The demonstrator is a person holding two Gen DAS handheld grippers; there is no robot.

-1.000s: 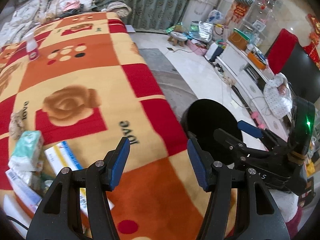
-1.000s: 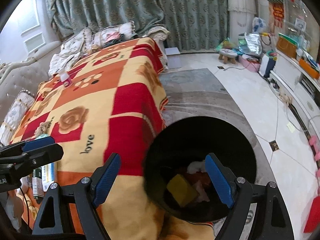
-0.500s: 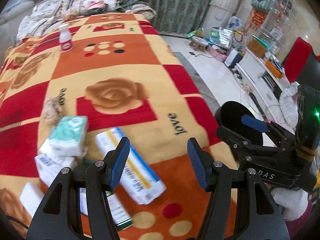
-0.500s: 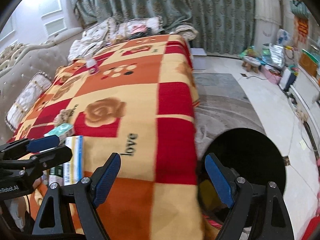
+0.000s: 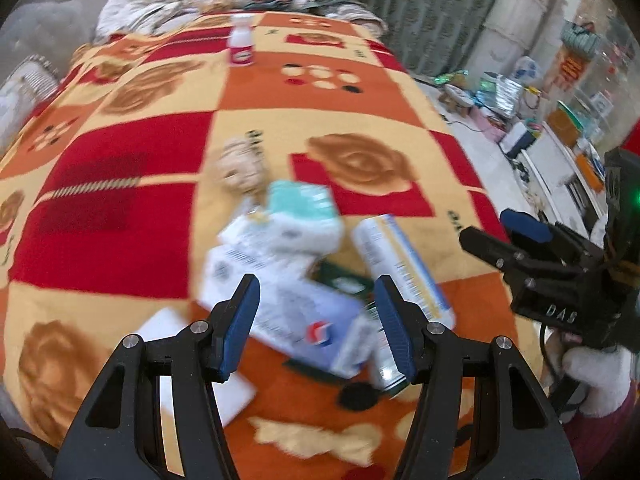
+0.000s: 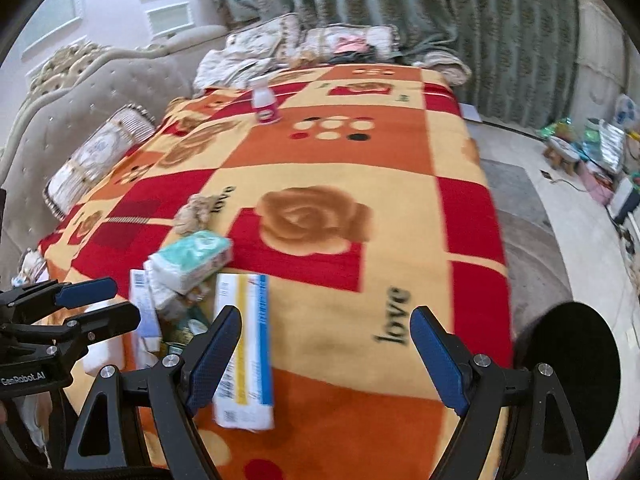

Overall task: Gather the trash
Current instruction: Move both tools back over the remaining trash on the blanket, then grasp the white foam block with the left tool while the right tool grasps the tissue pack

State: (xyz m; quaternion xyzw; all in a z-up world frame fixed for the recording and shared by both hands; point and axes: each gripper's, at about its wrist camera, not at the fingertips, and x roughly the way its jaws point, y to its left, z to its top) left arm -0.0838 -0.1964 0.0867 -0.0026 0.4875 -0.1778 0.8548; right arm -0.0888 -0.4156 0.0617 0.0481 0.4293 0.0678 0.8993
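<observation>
A pile of trash lies on the blanket: a green tissue pack (image 5: 304, 204) (image 6: 196, 254), a long white box with blue and yellow stripes (image 5: 400, 264) (image 6: 246, 344), a white box with a red-blue logo (image 5: 288, 312), and a crumpled beige wad (image 5: 240, 168) (image 6: 192, 214). My left gripper (image 5: 316, 320) is open and empty just above the pile. My right gripper (image 6: 324, 360) is open and empty over the blanket, right of the pile. The black trash bin (image 6: 568, 364) stands on the floor at the right.
A red, orange and yellow blanket (image 6: 340, 152) covers the table. A small white and pink bottle (image 5: 240, 46) (image 6: 264, 106) stands at its far end. A sofa with cushions (image 6: 96, 156) is on the left. Floor clutter (image 5: 500, 100) and a cabinet lie to the right.
Both grippers have swung left from over the black bin to the trash pile on the blanket. Both stayed open and empty.
</observation>
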